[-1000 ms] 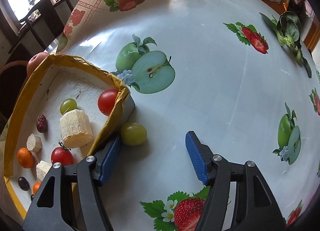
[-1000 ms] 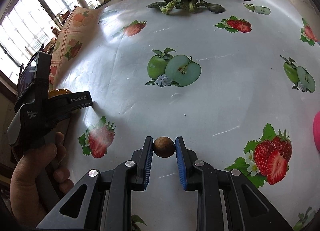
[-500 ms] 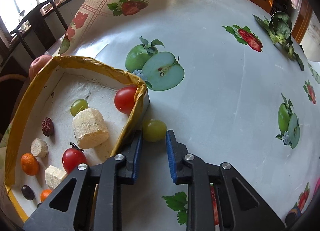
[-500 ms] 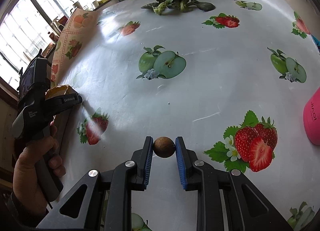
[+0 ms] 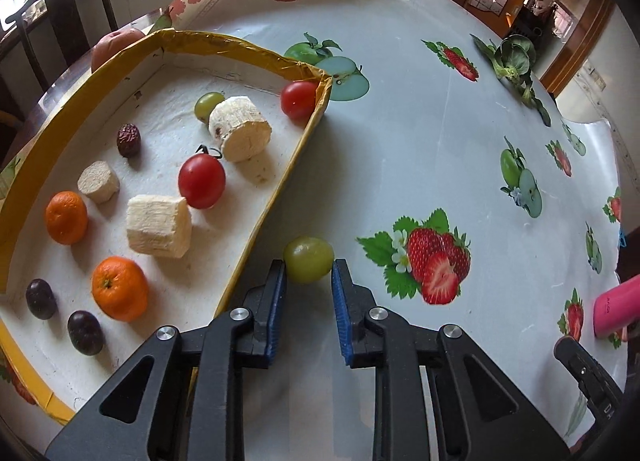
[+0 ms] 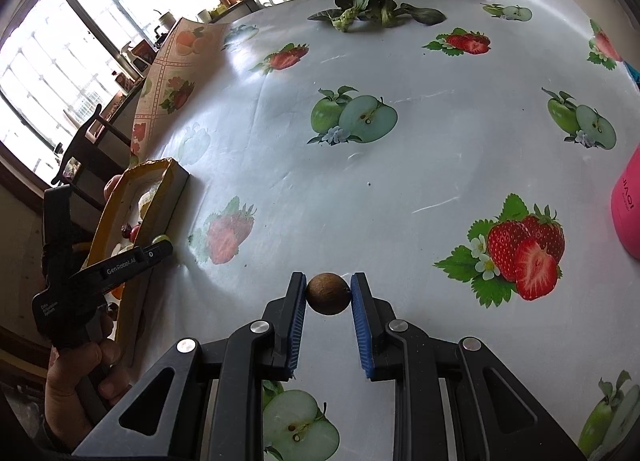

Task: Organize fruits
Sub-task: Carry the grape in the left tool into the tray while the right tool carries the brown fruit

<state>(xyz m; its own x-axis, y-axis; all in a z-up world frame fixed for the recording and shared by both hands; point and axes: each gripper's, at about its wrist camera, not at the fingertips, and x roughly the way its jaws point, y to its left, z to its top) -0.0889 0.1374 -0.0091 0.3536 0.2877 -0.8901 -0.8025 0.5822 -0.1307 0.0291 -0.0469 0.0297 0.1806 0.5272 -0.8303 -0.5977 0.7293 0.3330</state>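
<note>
My left gripper (image 5: 308, 270) is shut on a green grape (image 5: 309, 264), held just outside the right wall of the yellow-rimmed tray (image 5: 280, 189). Inside the tray lie cherry tomatoes (image 5: 201, 180), small oranges (image 5: 119, 287), pale banana pieces (image 5: 159, 226), dark grapes (image 5: 85, 332), a red date (image 5: 128, 139) and another green grape (image 5: 208, 105). My right gripper (image 6: 328, 293) is shut on a small brown round fruit (image 6: 327, 293) above the tablecloth. In the right wrist view the left gripper (image 6: 132, 261) sits at the tray's (image 6: 160, 201) near end, held by a hand (image 6: 76, 385).
The round table wears a white cloth printed with apples and strawberries (image 5: 434, 261). A leafy green vegetable (image 6: 360, 5) lies at the far edge. A pink container (image 6: 628, 209) stands at the right. An apple (image 5: 116, 43) and dark chairs (image 5: 52, 21) are beyond the tray.
The left gripper closed on the green grape beside the tray and carried it back along the tray's wall. The right gripper kept its grip on the brown fruit and drifted slightly.
</note>
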